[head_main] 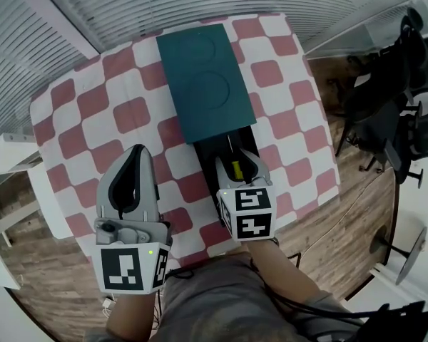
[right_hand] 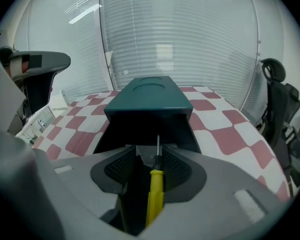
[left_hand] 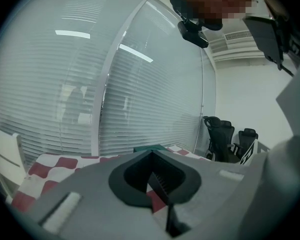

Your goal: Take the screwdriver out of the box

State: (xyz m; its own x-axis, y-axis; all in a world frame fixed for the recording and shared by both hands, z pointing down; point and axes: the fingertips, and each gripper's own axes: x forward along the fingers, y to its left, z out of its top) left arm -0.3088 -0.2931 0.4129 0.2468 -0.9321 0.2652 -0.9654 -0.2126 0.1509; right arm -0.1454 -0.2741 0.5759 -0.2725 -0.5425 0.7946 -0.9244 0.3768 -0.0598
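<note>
A dark teal box lies on the checked table, and its black tray is slid out toward me. The yellow-handled screwdriver is over the tray, tip pointing into the box. My right gripper is open, with one jaw on each side of it. In the right gripper view the screwdriver sits close to the right pad of the right gripper, a dark gap on its left, with the box just ahead. My left gripper is shut and empty over the table, left of the box. The left gripper points toward the window blinds.
The red-and-white checked table stands against slatted window blinds. Black office chairs are on the wooden floor at the right. A white shelf or ledge is at the left.
</note>
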